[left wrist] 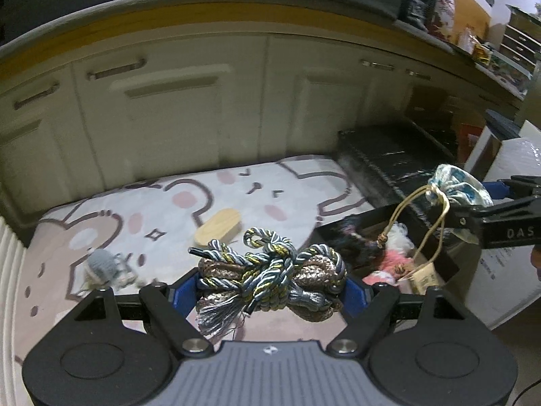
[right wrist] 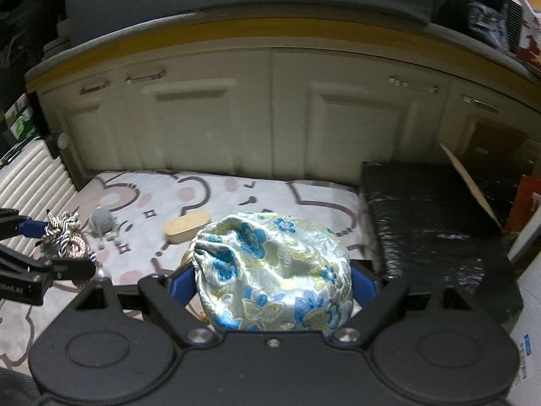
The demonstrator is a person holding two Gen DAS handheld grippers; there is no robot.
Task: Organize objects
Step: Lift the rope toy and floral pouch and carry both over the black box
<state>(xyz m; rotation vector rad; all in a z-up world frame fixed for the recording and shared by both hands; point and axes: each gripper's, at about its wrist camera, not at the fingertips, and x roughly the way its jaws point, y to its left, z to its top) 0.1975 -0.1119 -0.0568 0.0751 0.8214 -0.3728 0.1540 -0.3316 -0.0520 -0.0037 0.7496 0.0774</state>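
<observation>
- Left tool (left wrist: pixel 270 291) pinches a knotted bundle of twisted cord (left wrist: pixel 270 270), metallic and tasselled.
- Right tool (right wrist: pixel 274 287) clamps a shiny floral brocade pouch (right wrist: pixel 274 270), puffy between its pads.

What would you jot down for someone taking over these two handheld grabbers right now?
Left gripper: jaws shut on the knotted cord bundle, lifted off the mat.
Right gripper: jaws shut on the blue-flowered satin pouch, its drawstring dangling above the open box.
The box already holds fluffy pink, white and dark items.
Still on the cartoon mat: wooden oval piece and small grey knitted toy.
Left to do, probably: put both held items away, then fetch those two.
</observation>
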